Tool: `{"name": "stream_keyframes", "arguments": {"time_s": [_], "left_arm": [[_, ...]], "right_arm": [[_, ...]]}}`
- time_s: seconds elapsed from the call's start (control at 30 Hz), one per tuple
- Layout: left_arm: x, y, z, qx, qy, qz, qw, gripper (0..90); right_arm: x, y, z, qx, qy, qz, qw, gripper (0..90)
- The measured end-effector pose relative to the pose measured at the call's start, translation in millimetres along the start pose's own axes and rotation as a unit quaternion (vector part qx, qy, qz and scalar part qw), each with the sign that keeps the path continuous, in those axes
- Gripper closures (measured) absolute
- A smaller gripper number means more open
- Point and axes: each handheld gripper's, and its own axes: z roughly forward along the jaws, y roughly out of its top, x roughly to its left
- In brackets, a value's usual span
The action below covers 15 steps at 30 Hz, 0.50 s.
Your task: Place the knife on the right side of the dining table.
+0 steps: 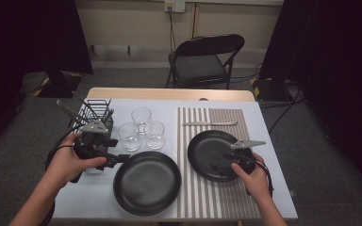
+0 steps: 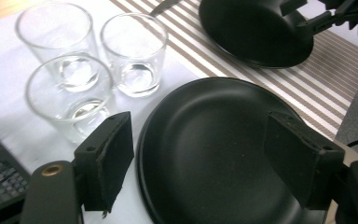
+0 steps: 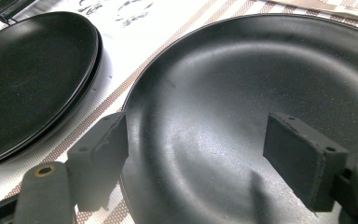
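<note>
Plates — we see left gripper (image 2: 198, 158) wide open over the near plate (image 2: 214, 154); right gripper (image 3: 196, 158) open, rim of far plate (image 3: 261, 93) between its jaws.

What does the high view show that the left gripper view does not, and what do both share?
High view alone: the folding chair behind the table, the black wire rack, the whole knife and both hands.
Left gripper view alone: its own two black pads up close, standing apart over the near plate.
Both share: three clear glasses, two black plates, the striped placemat and the right gripper at the far plate.
</note>
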Motion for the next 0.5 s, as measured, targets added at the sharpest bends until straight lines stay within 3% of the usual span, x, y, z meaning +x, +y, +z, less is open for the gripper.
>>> {"name": "stream_keyframes", "arguments": {"time_s": [0.5], "left_arm": [[22.8,-0.8,-20.3,0.007,0.027,-0.018,0.9994,27.0]], "right_arm": [[-1.2,-0.4,-0.8,-0.002,-0.002,0.004,1.0,21.3]]}}
